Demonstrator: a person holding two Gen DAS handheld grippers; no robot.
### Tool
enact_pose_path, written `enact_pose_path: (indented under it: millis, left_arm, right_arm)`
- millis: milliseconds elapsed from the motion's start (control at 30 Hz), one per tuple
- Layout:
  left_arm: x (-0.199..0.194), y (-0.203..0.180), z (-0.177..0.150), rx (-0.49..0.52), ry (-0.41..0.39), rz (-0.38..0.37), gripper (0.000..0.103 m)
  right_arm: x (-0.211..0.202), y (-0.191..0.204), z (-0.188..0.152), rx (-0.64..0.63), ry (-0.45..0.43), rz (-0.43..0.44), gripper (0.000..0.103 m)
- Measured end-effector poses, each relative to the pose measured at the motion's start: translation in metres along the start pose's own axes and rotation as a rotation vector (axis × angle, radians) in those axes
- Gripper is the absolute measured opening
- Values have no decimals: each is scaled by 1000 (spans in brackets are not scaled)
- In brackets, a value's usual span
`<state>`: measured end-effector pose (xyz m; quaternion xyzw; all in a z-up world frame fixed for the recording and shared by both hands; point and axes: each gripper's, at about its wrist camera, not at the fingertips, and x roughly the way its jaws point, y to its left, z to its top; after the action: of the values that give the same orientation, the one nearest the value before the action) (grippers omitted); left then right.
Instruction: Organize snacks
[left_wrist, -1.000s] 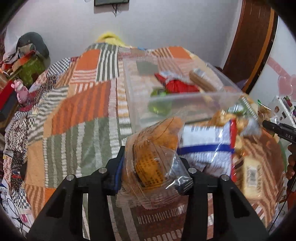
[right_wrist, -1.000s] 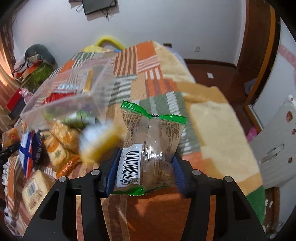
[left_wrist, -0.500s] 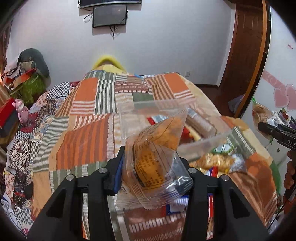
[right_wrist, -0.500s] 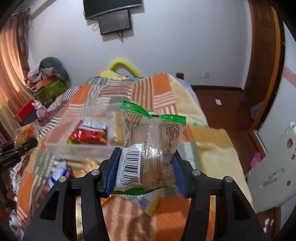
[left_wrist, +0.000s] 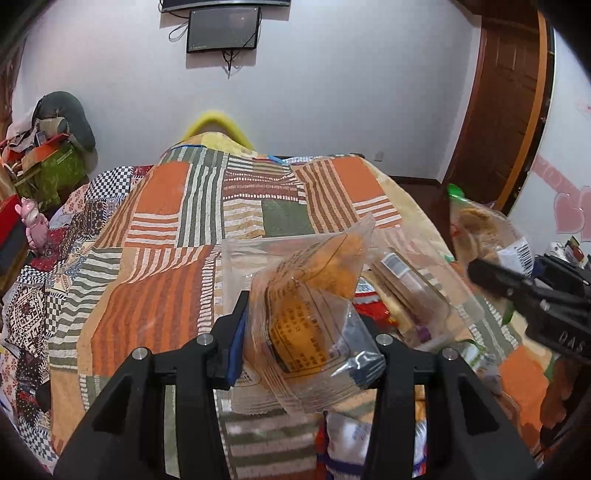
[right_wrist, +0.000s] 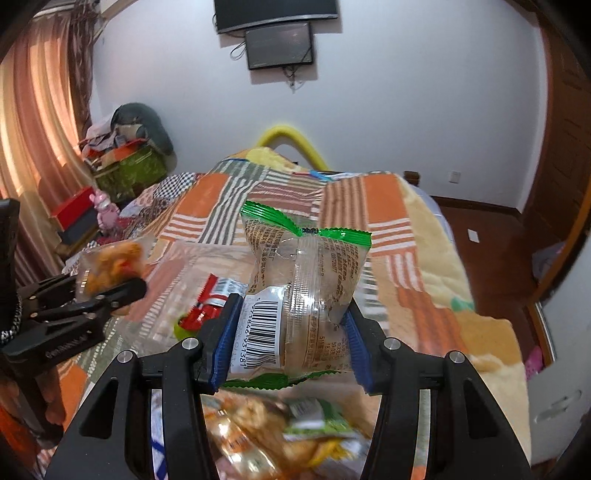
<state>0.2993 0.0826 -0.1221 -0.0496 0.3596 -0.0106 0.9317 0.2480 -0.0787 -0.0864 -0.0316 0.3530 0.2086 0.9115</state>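
My left gripper (left_wrist: 306, 343) is shut on a clear packet of orange snack (left_wrist: 306, 314) and holds it above the bed, just before the clear plastic box (left_wrist: 424, 288). My right gripper (right_wrist: 291, 332) is shut on a green-edged clear packet with a barcode (right_wrist: 303, 291), also raised near the box (right_wrist: 177, 280). Each gripper shows in the other's view: the right one (left_wrist: 532, 295) at the right, the left one (right_wrist: 92, 291) at the left. The box holds a red packet (right_wrist: 207, 306) and other snacks.
Loose snack packets lie on the patchwork blanket (left_wrist: 155, 258) below the grippers (right_wrist: 280, 428). A cluttered pile (left_wrist: 48, 147) and pink toy (left_wrist: 33, 225) stand at the left of the bed. A wooden door (left_wrist: 506, 110) is at the right.
Both grippers have risen with their packets and moved toward the clear box. The loose snacks have dropped lower in both views, and the two grippers have come closer together.
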Motion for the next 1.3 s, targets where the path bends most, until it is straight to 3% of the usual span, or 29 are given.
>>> enact_pose_path:
  millis: [467,567,600,667,1033,1300]
  left_arm:
    - [55,8,-1,-14,96,-5,44]
    - [57,7,-4,-14,108,-12,48]
    - [57,7,-4,-11,108,-1,56]
    - [53,6,-5,-13,98,12,69]
    - [2,-3,-1,2,45,-22,78]
    - [-36,-23,-19,53,47,-38,90]
  right_arm:
    - [54,9,-2,-12,138,49,49]
    - [57,11,-6,-18,163,49,50]
    - [58,10,-7,-19,172,52,50]
    - [59,8,-7,-11,180,52,50]
    - [14,-1,-4,-28,112,27,59]
    - [-30,-24,-17,-12,78,-10,61]
